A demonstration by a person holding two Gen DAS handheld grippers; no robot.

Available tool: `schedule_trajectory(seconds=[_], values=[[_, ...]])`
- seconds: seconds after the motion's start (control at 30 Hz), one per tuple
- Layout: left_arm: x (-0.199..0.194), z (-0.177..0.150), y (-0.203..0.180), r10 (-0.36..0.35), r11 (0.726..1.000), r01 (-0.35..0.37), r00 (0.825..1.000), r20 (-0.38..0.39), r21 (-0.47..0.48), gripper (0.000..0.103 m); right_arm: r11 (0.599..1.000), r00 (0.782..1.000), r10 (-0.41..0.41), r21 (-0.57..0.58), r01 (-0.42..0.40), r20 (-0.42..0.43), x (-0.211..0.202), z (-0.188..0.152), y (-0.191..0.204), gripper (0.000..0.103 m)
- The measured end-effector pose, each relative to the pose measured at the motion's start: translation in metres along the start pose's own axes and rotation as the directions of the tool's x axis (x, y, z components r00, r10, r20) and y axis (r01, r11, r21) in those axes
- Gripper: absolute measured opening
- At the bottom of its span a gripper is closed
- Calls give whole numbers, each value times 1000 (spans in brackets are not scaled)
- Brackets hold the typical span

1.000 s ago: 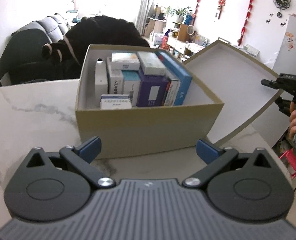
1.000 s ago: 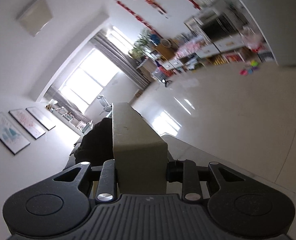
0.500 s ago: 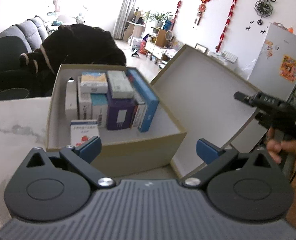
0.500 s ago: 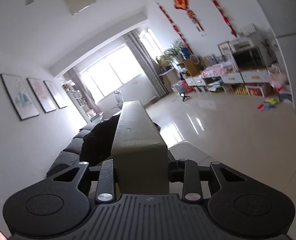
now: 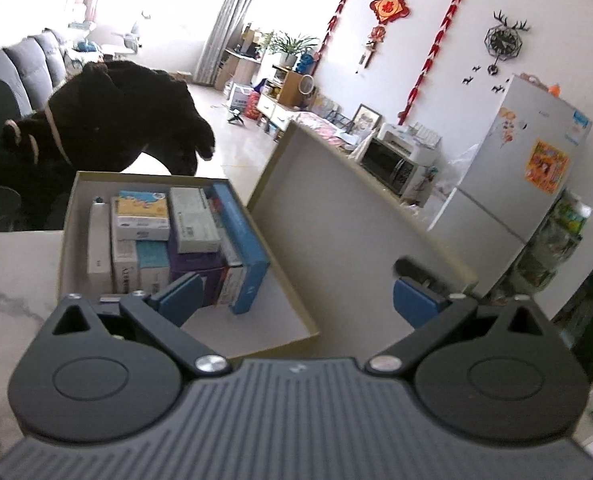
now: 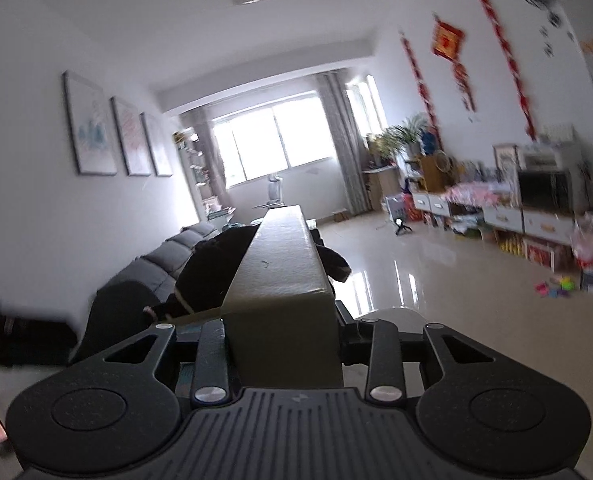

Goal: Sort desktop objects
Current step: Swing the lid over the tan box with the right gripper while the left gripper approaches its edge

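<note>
An olive cardboard box [image 5: 67, 240] stands on the marble table [image 5: 12, 276], packed with several medicine cartons [image 5: 184, 236]. Its lid [image 5: 336, 232] is held tilted beside the box's right wall, white inside facing the box. My left gripper [image 5: 296, 300] hovers open above the box's near right corner, holding nothing. In the right wrist view my right gripper [image 6: 284, 336] has the lid's rim [image 6: 284, 264] between its fingers; the jaws are opening slightly while the pads still touch the rim. One right fingertip [image 5: 410, 269] shows on the lid's inner face.
A black plush heap [image 5: 128, 116] and a grey sofa [image 5: 28, 64] lie beyond the table's far edge. A white fridge [image 5: 516, 184] stands at the right, with a low cabinet and microwave [image 5: 392, 168] along the wall. Shiny floor [image 6: 436, 268] stretches behind.
My left gripper rose and now looks down into the box from higher. The lid swung in beside the box, and the right view rolled from tilted to level.
</note>
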State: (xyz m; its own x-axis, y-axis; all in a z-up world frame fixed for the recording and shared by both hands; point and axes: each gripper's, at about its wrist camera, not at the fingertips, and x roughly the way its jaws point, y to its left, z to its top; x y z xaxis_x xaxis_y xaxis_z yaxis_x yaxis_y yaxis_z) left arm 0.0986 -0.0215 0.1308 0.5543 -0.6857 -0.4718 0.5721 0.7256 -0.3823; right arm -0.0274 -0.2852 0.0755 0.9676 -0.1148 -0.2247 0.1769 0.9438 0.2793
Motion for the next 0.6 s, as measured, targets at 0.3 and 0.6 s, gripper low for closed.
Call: schedule_trajectory(seconds=[0.3, 0.6], values=[[21, 30, 5, -94, 989, 88, 994, -46, -120, 103, 991, 1000, -10, -134, 13, 21, -1, -11, 37, 37], [44, 52, -16, -85, 994, 77, 990, -108, -81, 102, 971, 999, -14, -237, 25, 50, -9, -28, 60, 40]])
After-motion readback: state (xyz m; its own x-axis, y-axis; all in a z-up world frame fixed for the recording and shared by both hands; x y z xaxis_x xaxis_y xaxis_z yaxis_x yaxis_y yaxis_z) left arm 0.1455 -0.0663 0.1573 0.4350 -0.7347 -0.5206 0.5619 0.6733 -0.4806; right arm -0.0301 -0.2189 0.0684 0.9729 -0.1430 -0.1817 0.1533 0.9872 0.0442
